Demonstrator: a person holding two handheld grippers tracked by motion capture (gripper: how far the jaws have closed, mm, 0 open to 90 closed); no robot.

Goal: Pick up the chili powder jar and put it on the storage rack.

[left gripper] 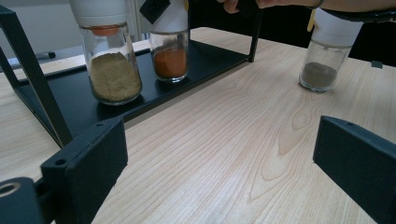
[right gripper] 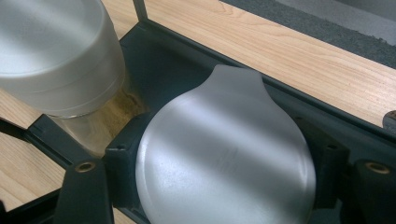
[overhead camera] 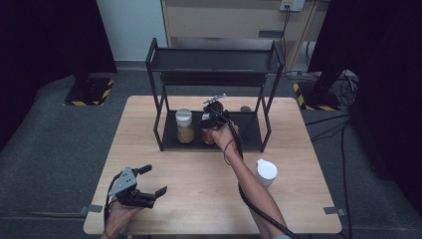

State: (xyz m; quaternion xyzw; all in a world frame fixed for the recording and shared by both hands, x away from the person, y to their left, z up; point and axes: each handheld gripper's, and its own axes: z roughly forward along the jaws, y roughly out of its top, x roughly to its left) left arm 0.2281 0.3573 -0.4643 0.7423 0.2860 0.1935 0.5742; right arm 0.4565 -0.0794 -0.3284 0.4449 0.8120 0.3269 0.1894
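A black two-tier rack point(overhead camera: 214, 59) stands at the table's far side. On its lower shelf point(overhead camera: 249, 132) are a jar of tan powder point(overhead camera: 185, 127) and, to its right, a jar of orange powder point(overhead camera: 208, 135). My right gripper point(overhead camera: 211, 119) reaches down onto the orange jar and is shut on it. In the right gripper view the jar's white lid point(right gripper: 224, 158) sits between the black pads point(right gripper: 122, 158), with the tan jar point(right gripper: 51, 51) beside it. My left gripper point(overhead camera: 155, 179) rests open near the front left of the table, nothing between its fingers point(left gripper: 88, 158).
A third white-lidded jar point(overhead camera: 266, 172) holding dark powder point(left gripper: 322, 65) stands on the bare wood to the right of my right forearm. The rack's upper shelf hangs over the jars. A cable trails from the right gripper along the arm.
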